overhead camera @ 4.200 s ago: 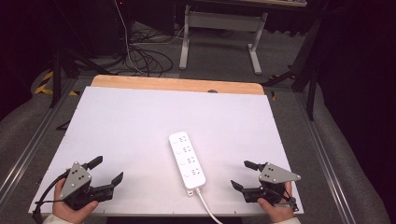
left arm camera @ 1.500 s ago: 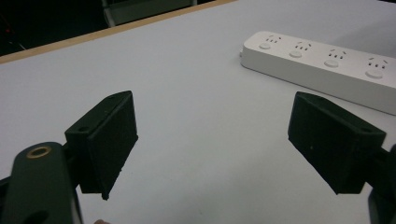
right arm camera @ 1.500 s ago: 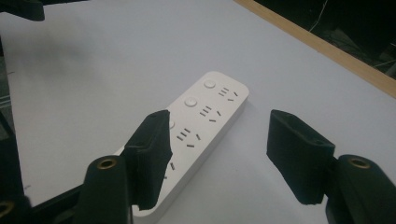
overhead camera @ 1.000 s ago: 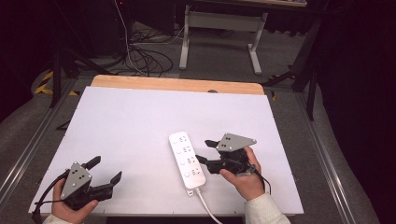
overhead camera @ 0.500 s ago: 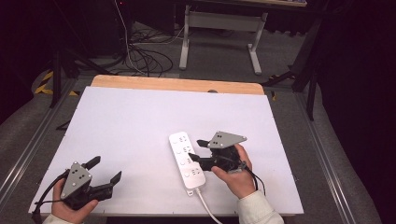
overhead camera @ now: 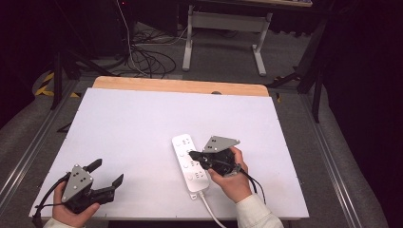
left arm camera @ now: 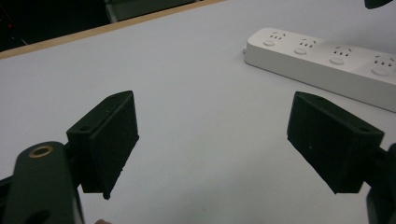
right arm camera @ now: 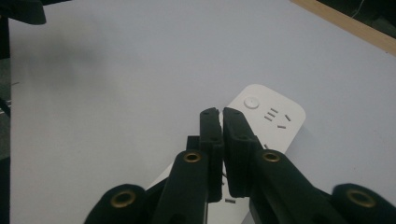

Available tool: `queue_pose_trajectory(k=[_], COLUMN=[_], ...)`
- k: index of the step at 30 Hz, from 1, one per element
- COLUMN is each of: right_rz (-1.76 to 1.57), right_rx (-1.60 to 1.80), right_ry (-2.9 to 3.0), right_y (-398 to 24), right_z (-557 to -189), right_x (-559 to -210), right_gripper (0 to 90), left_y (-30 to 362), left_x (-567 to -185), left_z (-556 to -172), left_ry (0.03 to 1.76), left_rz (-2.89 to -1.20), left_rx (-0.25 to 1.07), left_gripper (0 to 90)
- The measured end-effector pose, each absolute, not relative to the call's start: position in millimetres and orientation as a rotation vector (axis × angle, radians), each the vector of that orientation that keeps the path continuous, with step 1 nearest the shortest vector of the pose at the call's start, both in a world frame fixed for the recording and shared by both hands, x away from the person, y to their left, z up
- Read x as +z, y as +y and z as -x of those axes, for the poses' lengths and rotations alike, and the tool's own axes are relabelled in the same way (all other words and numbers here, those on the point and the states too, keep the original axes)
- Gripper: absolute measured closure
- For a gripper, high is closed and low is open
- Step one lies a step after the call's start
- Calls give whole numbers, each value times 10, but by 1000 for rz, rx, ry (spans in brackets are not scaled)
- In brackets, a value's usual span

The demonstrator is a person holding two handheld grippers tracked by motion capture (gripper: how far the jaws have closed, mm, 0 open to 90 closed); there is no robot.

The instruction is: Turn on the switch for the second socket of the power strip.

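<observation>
A white power strip (overhead camera: 182,144) with several sockets lies lengthwise near the front middle of the white table (overhead camera: 142,114). My right gripper (overhead camera: 192,154) hangs over its middle, pointing left. Its jaws have just been closing and now meet with nothing between them. In the right gripper view the shut gripper (right arm camera: 221,114) stands just above the power strip (right arm camera: 271,109), short of the round button; I cannot tell if it touches. My left gripper (overhead camera: 108,172) rests open at the front left corner. In its own view the open gripper (left arm camera: 219,135) faces bare table, the power strip (left arm camera: 327,60) beyond.
The strip's white cord (overhead camera: 211,211) runs off the table's front edge, beside my right sleeve. A wooden strip (overhead camera: 180,85) borders the far edge. Black cables (overhead camera: 147,59) and a grey desk frame (overhead camera: 223,21) stand on the floor beyond.
My right gripper has moved left and down over the power strip, and its jaws have gone from open to shut. The left gripper has stayed where it was.
</observation>
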State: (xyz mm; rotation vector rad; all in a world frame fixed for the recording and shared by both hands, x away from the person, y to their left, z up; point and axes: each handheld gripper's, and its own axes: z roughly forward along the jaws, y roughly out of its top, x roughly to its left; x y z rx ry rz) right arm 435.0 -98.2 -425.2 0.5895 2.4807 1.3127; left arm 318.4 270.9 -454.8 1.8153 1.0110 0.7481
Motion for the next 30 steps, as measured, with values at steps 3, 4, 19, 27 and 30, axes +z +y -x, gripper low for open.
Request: queue_pose_trajectory(k=[3, 4, 19, 27, 30], right_rz=[-591, -594, -660, -663, -667], right_rx=[1316, 1317, 1300, 1258, 1236], right_ry=[2492, 2503, 2578, 2593, 2593], right_y=[-969, -961, -844, -781, -770], right_z=[-4359, -4363, -4416, -4411, -4410], right_x=[-4275, -4287, -4481, -4561, -4580], right_gripper=[900, 900, 900, 900, 900], left_y=[2708, 2708, 2710, 2710, 2708], left_x=[-4548, -4548, -4549, -4549, -4550], left_z=[-3184, -3185, -3185, -3185, -3185], left_ry=[1011, 1011, 1012, 1012, 1012], left_rz=[-1816, -1817, -1816, -1816, -1815], left_rx=[748, 748, 748, 748, 747], left_gripper=[169, 169, 169, 169, 169])
